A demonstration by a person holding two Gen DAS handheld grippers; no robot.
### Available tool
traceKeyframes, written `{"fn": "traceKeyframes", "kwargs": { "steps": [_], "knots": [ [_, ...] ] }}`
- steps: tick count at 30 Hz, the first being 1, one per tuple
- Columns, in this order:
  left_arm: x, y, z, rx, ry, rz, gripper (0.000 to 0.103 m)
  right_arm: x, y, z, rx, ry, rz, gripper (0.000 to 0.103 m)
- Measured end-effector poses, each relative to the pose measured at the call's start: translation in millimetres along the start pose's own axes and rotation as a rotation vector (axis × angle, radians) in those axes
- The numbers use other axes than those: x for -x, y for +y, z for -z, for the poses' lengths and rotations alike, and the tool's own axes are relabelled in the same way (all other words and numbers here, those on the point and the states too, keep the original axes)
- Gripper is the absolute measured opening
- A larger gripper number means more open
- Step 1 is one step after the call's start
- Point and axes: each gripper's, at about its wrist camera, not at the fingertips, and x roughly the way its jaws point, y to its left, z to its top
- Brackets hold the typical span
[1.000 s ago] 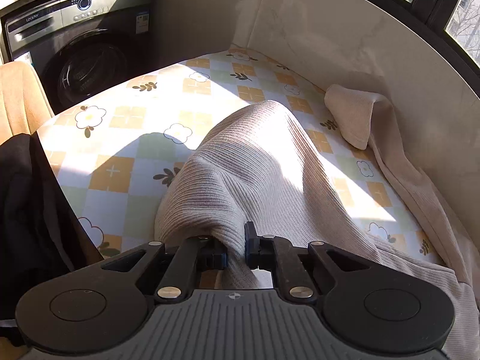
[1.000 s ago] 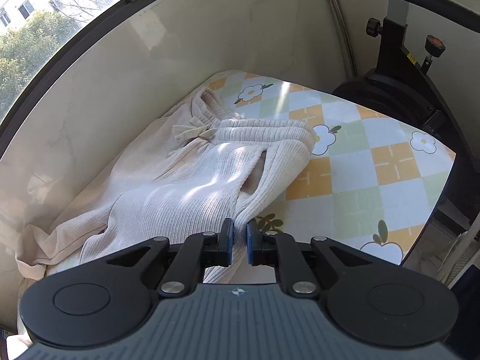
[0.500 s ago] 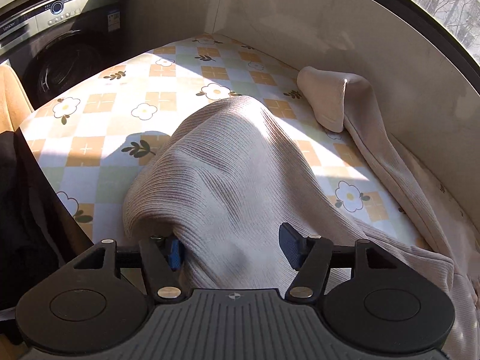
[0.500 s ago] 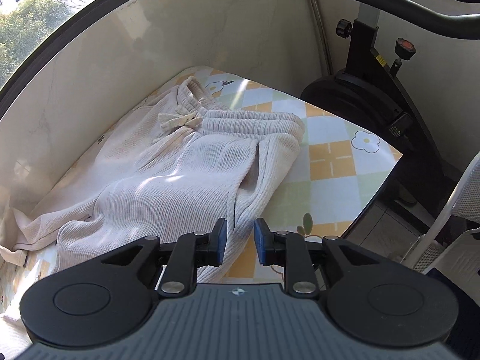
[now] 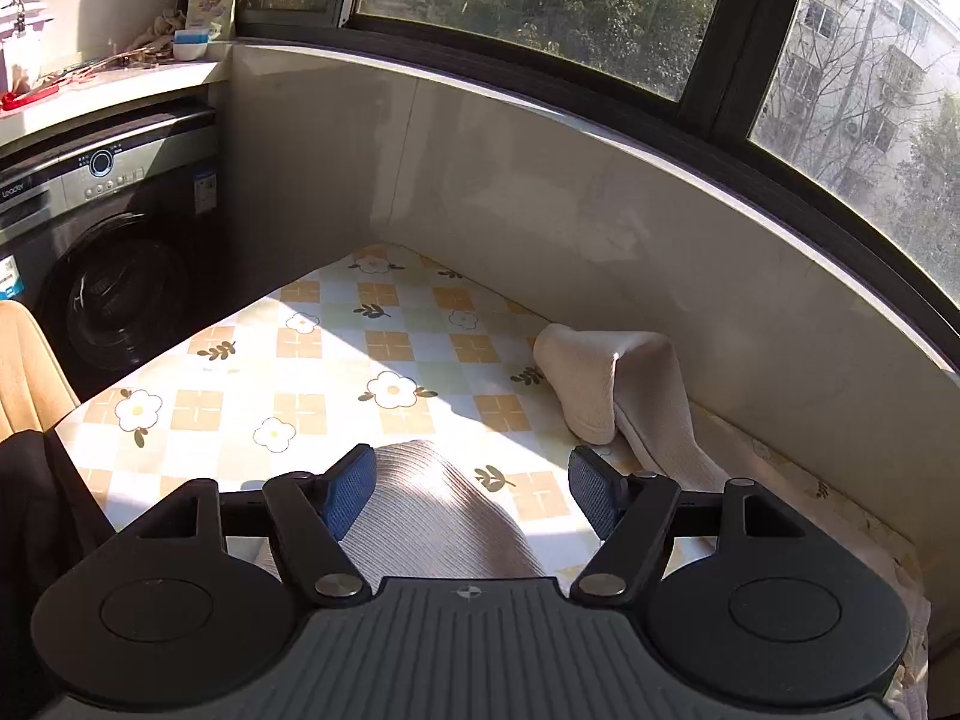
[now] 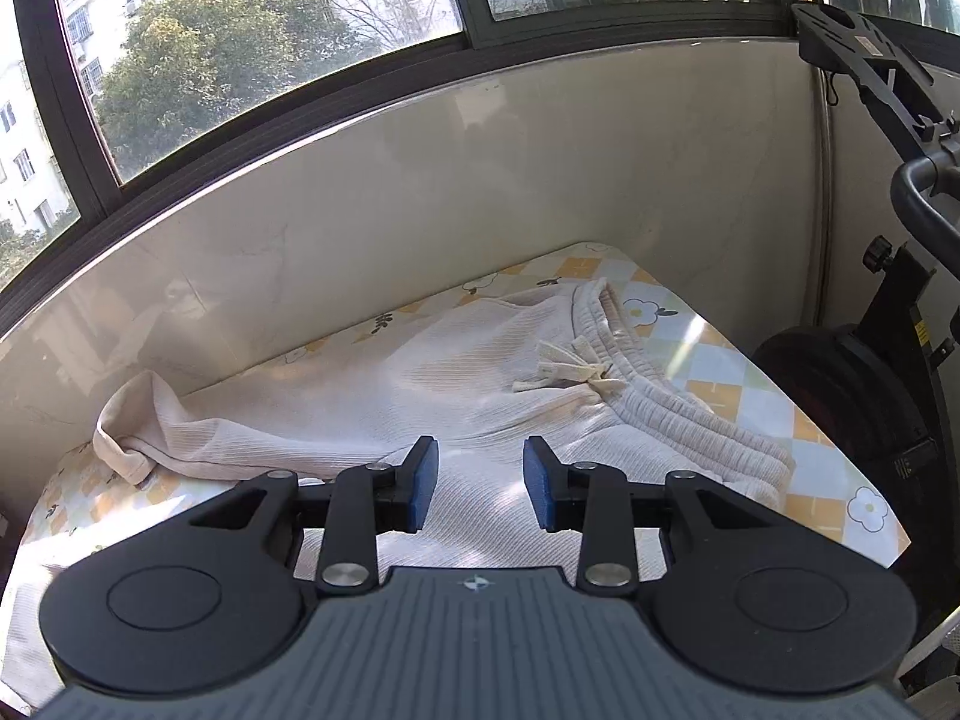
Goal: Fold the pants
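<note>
The beige ribbed pants (image 6: 492, 384) lie on the flower-patterned table (image 5: 300, 348), with the waistband and drawstring bow (image 6: 564, 372) to the right. One leg end (image 5: 600, 384) stands crumpled against the back wall. Another leg (image 5: 432, 516) lies below my left gripper (image 5: 471, 492). Its jaws are opening wide, and the blue pads (image 5: 348, 495) press on nothing. My right gripper (image 6: 480, 483) hovers above the seat of the pants. Its jaws are opening too, and no cloth is pinched between them.
A washing machine (image 5: 114, 276) stands past the table's left end, with a tan chair (image 5: 24, 360) and a dark garment (image 5: 42, 510) nearer. An exercise bike (image 6: 870, 360) stands at the table's right end. A pale wall (image 6: 420, 210) under windows bounds the far side.
Both grippers were shut on the pants a second ago. They have since opened, let the cloth go and risen, so the pants sit lower in both views.
</note>
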Motion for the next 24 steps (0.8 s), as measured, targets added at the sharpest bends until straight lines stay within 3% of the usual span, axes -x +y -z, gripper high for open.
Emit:
{"fn": "traceKeyframes", "kwargs": {
  "steps": [4, 9, 14, 18, 24],
  "knots": [
    [-6, -7, -35, -0.028, -0.031, 0.001, 0.073, -28, 44, -24, 0.094, -0.008, -0.081, 0.035],
    [-15, -20, -98, -0.076, -0.125, 0.009, 0.073, -71, 101, -52, 0.165, -0.027, -0.154, 0.035],
    [-58, -38, -139, -0.137, -0.149, 0.019, 0.079, -136, 155, -51, 0.258, 0.019, -0.186, 0.036],
    [-125, -61, -130, -0.215, -0.044, 0.047, 0.081, -199, 194, -24, 0.399, 0.114, -0.190, 0.039],
    [-238, -100, -79, -0.227, 0.212, 0.171, 0.081, -264, 224, 25, 0.543, 0.268, -0.202, 0.059]
  ]
}}
